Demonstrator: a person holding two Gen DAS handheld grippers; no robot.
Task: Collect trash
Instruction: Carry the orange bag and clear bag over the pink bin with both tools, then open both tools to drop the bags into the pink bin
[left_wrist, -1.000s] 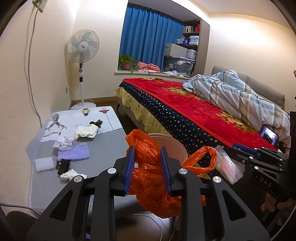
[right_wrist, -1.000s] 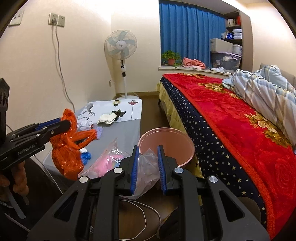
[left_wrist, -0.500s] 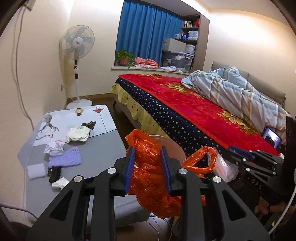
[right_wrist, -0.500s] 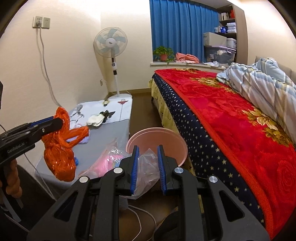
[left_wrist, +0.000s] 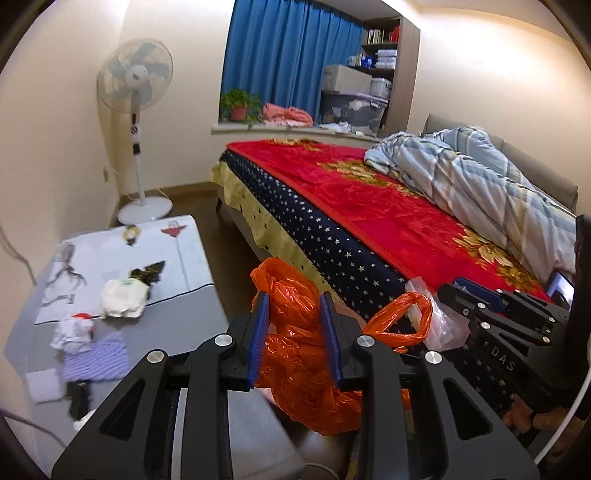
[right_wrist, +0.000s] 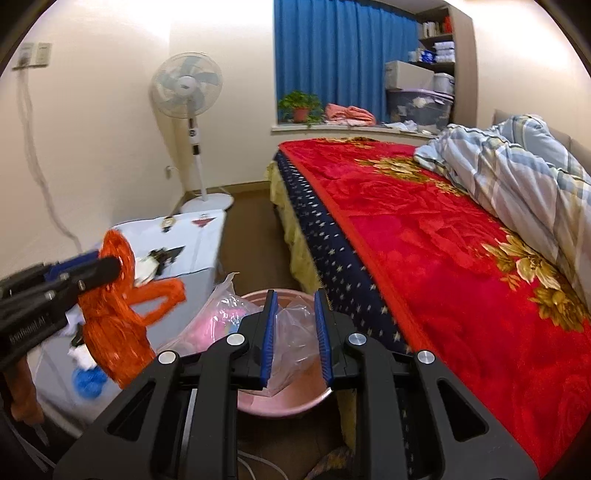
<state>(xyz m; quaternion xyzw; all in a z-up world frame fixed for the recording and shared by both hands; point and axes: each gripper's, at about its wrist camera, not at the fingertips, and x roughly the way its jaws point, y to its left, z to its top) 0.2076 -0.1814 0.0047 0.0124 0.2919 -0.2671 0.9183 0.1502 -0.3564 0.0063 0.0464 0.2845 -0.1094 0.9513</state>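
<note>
My left gripper (left_wrist: 293, 299) is shut on a crumpled orange plastic bag (left_wrist: 295, 354), whose loop handle sticks out to the right. In the right wrist view the same orange bag (right_wrist: 110, 332) hangs from the left gripper (right_wrist: 107, 264) at the left. My right gripper (right_wrist: 295, 295) is shut on a clear plastic bag (right_wrist: 295, 332) with pink stuff inside. That bag hangs over a pink bin (right_wrist: 284, 404) on the floor. The clear bag (left_wrist: 439, 325) and right gripper (left_wrist: 454, 286) also show at the right of the left wrist view. The orange bag hides most of the bin there.
A low grey table (left_wrist: 177, 325) at the left carries a white crumpled wrapper (left_wrist: 122, 299), a purple net (left_wrist: 96, 356) and other scraps. A bed with a red blanket (left_wrist: 369, 206) fills the right. A standing fan (left_wrist: 136, 85) is at the far wall. Cables lie on the floor below.
Both grippers have moved forward along the gap between table and bed, each still shut on its bag. The table has slid left in view and the pink bin now sits under the right gripper.
</note>
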